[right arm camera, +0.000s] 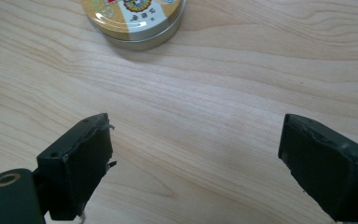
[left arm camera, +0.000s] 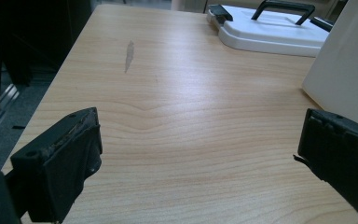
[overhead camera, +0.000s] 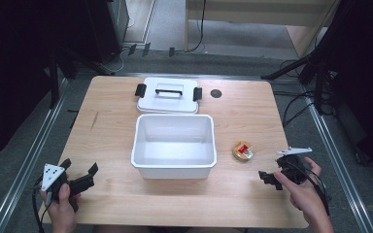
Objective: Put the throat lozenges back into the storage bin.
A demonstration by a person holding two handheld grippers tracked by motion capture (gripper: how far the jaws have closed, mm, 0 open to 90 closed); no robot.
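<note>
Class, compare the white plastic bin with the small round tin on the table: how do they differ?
The white rectangular plastic bin is far larger than the small round yellow tin. The bin stands open with nothing inside; the tin has its printed lid on. The bin is plain white; the tin is yellow, red and metallic. Both rest on the wooden table.

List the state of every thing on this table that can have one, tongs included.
White rectangular plastic bin: uncovered, nothing inside, upright.
White plastic lid with black handle and clips: off the bin, flat on the table behind it.
Round gold metal tin: closed, flat on the table, right of the bin.
Left tongs: open, holding nothing.
Right tongs: open, holding nothing, short of the tin.
</note>
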